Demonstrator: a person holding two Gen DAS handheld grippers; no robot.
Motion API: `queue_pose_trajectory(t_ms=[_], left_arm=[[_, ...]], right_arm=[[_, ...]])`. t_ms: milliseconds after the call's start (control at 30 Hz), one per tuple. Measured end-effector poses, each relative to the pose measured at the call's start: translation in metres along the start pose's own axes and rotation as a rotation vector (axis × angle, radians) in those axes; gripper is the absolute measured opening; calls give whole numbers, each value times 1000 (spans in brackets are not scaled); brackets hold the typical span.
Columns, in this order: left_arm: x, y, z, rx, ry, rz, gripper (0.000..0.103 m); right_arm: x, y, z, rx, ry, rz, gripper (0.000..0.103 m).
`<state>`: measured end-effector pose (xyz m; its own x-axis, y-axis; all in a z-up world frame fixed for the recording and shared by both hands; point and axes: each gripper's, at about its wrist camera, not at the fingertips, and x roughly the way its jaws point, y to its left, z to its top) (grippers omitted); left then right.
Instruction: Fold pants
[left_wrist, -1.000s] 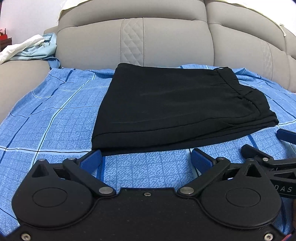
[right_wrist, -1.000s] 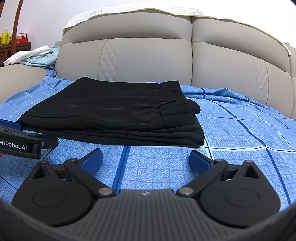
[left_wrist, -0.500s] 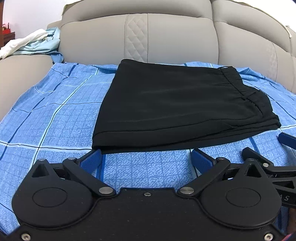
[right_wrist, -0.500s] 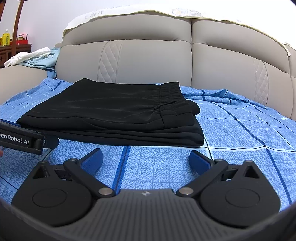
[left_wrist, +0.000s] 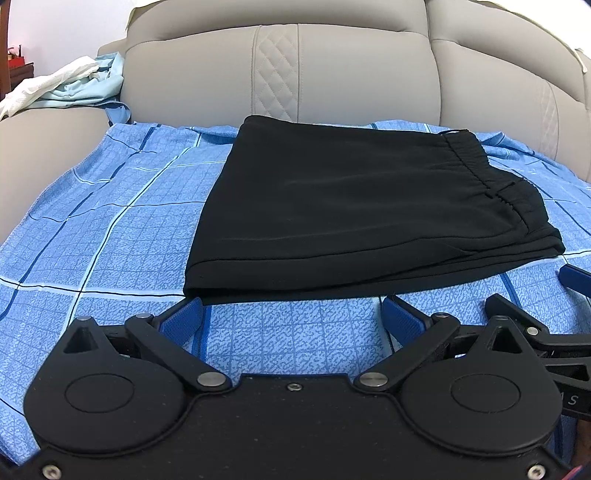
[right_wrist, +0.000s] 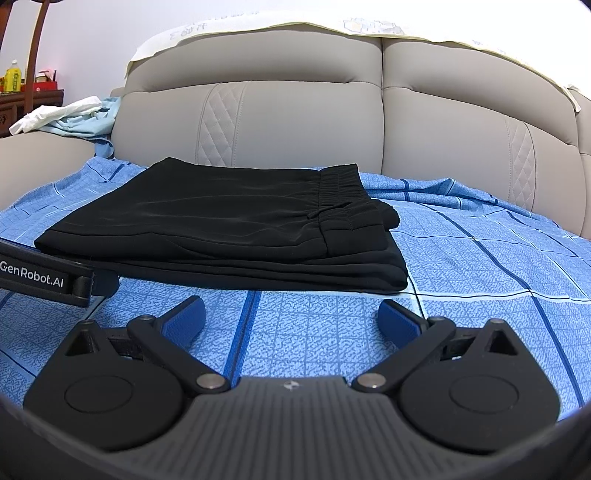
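The black pants (left_wrist: 354, 206) lie folded into a flat, almost rectangular stack on the blue checked sheet (left_wrist: 110, 236), close to the backrest of the grey sofa (left_wrist: 332, 70). In the left wrist view the elastic waistband (left_wrist: 476, 166) is on the right side of the stack, and several layers of cloth show one over another along the near edge. In the right wrist view the same stack (right_wrist: 221, 229) sits left of the middle, and the gathered waistband (right_wrist: 340, 192) is again on its right end. The left gripper (left_wrist: 291, 319) is low over the sheet, just before the near edge of the pants; its jaws stand wide apart and hold nothing, and the left blue pad (left_wrist: 183, 321) is very close to the near left corner of the stack, but I cannot tell if it touches the cloth. The right gripper (right_wrist: 290, 319) is also spread wide and empty, over bare sheet (right_wrist: 480, 266) a little before the near right part of the stack. Each gripper shows at the edge of the other camera: the black body with the words "GenRobot.AI" (right_wrist: 44, 277) comes in from the left of the right wrist view, and a blue fingertip with black linkage (left_wrist: 576, 278) comes in from the right of the left wrist view. On the sofa armrest at the far left lies a pile of white and light blue cloth (left_wrist: 70, 86). Further left, in the right wrist view, a yellow bottle (right_wrist: 13, 75) stands on dark wooden furniture.
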<state>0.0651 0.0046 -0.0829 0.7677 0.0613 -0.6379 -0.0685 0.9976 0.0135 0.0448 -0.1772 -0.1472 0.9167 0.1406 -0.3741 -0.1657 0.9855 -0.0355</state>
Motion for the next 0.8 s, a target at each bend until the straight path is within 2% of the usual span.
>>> queue_pose_trajectory(t_ms=[800], left_arm=[[0,1,-1,7,1,-5,103]], right_arm=[[0,0,-1,0,-1,0,103]])
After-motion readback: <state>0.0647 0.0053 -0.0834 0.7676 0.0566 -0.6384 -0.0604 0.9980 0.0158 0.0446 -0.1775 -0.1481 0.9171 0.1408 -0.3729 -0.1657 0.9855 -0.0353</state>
